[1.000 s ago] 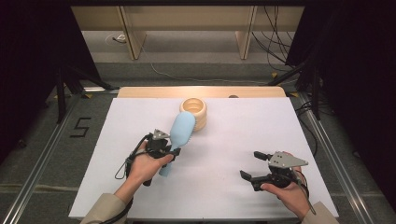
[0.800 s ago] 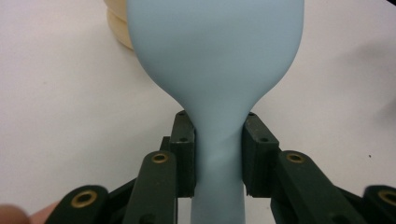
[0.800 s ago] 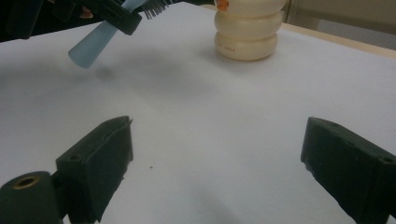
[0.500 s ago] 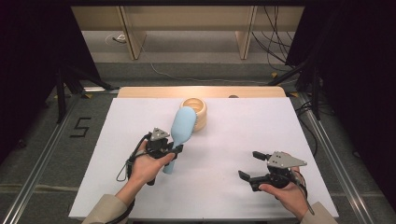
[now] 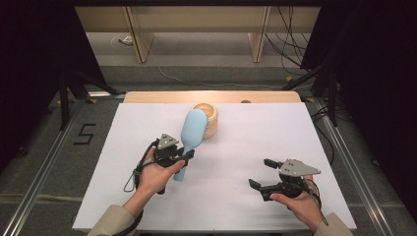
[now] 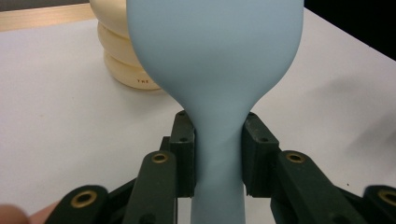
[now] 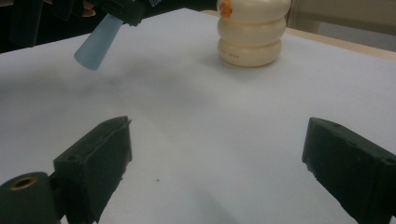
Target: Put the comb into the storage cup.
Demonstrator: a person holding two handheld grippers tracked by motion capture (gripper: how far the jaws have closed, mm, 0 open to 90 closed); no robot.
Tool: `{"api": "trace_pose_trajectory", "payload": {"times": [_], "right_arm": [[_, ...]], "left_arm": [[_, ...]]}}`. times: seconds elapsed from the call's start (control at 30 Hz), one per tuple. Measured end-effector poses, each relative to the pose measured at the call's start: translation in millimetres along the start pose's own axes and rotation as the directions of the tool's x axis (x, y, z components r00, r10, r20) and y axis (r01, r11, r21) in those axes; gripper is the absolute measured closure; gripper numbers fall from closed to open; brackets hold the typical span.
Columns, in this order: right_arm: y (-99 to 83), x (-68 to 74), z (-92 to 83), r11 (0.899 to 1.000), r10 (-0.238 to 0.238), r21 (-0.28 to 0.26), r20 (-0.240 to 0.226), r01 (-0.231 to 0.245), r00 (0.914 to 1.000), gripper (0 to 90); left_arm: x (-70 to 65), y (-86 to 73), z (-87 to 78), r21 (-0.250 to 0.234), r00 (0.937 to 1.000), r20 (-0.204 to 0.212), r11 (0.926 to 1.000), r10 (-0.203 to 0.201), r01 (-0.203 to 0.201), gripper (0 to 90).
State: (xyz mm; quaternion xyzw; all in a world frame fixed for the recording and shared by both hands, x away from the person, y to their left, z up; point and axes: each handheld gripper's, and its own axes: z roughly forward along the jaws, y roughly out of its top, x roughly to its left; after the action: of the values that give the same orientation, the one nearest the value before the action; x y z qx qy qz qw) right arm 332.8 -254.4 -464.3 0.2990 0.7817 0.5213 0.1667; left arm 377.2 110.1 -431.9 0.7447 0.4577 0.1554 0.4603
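Observation:
A light blue spoon (image 5: 193, 129) with a wide rounded head hangs tilted above the white table, its head up against a cream ribbed pot (image 5: 211, 120) at the back centre. My left gripper (image 5: 183, 156) is shut on the spoon's narrow neck. In the left gripper view both pads press the neck (image 6: 218, 140) below the spoon's head (image 6: 215, 56), with the pot (image 6: 121, 51) behind. My right gripper (image 5: 259, 172) stands open low over the table at the front right, nothing between its jaws (image 7: 217, 154). From there the spoon's handle end (image 7: 98, 44) and the pot (image 7: 252, 35) show farther off.
A white sheet (image 5: 123, 172) covers the table, and a wooden strip (image 5: 162, 97) runs along its far edge. Dark floor, metal rails and cables surround it. A cable (image 5: 135, 174) trails from the left gripper.

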Motion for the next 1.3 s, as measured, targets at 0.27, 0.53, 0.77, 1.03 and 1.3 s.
{"api": "trace_pose_trajectory", "payload": {"times": [0.27, 0.53, 0.77, 1.03, 1.3], "right_arm": [[0.9, 1.1, 1.9, 1.000, 0.008, -0.004, -0.001, -0.008, 1.0000, 8.9], [2.6, 1.9, 3.9, 1.000, 0.024, -0.019, 0.002, -0.024, 0.9997, 8.9], [4.4, 3.5, 6.6, 0.999, 0.035, -0.026, 0.005, -0.035, 0.9994, 8.4], [6.8, 7.7, 12.7, 0.999, 0.037, -0.030, 0.000, -0.037, 0.9993, 8.0], [9.4, 13.1, 19.3, 0.999, 0.042, -0.033, -0.009, -0.042, 0.9991, 7.7]], "left_arm": [[-0.9, 0.8, -1.2, -0.020, 1.0000, -0.003, 0.9998, 0.002, -0.002, 69.4], [-4.0, 1.4, -2.1, -0.046, 0.9999, -0.006, 0.9989, 0.012, -0.012, 69.4], [-8.8, 1.5, -1.9, -0.062, 0.9997, 0.002, 0.9978, 0.023, -0.023, 69.4], [-13.6, 1.6, -1.3, -0.070, 0.9995, 0.006, 0.9971, 0.031, -0.031, 69.4], [-16.6, 1.0, -0.3, -0.073, 0.9994, 0.002, 0.9967, 0.035, -0.034, 69.4]]}}
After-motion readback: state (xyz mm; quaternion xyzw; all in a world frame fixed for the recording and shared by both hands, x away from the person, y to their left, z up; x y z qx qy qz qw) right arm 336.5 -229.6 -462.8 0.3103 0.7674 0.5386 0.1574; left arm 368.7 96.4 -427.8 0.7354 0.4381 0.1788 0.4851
